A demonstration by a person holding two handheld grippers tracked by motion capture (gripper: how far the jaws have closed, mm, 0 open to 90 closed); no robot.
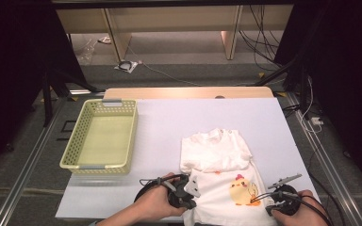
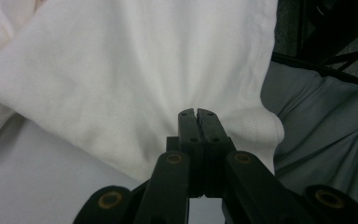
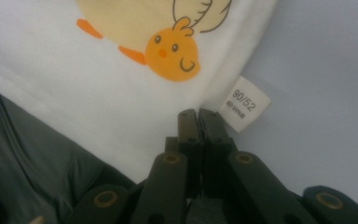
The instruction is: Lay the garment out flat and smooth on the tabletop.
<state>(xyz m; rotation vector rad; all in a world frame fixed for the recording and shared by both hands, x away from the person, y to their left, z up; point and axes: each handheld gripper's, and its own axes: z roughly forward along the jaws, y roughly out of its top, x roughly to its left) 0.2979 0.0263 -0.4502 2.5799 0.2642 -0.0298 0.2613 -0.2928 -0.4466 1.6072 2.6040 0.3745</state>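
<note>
White tee w/ yellow chick print (top half-folded); left gripper & right gripper both pinching hem.

The near hem of the white T-shirt is cut off by the high view's bottom edge. The smaller print on its size label cannot be read.

A pale green perforated basket stands empty near the left edge of the white table, toward its far corner. Past the table's far edge, cables trail across the floor beneath wooden furniture.
</note>
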